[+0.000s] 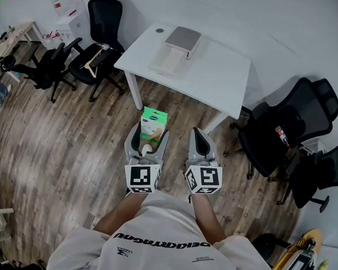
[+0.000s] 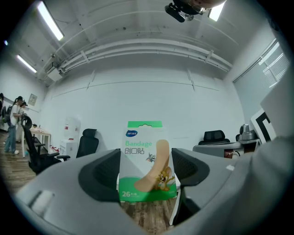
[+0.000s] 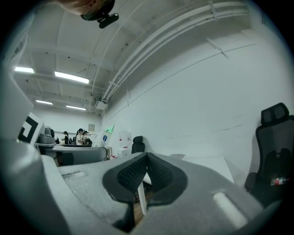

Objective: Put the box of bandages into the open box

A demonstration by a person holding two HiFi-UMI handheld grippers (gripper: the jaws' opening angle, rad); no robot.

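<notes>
The box of bandages (image 1: 153, 123) is green and white with a cartoon plaster printed on its front. My left gripper (image 1: 150, 138) is shut on it and holds it upright in the air above the wooden floor. In the left gripper view the box of bandages (image 2: 144, 158) stands between the two dark pads (image 2: 102, 176), which press on its sides. My right gripper (image 1: 201, 142) is level with the left one, shut and empty; its pads (image 3: 131, 174) meet. The open box (image 1: 176, 47), grey lid up, lies on the white table (image 1: 225, 72) ahead of both grippers.
Black office chairs (image 1: 94, 48) stand left of the table, and more chairs (image 1: 287, 128) stand at the right by the wall. A small desk (image 1: 14, 38) is at the far left. People (image 2: 14, 124) stand far off on the left.
</notes>
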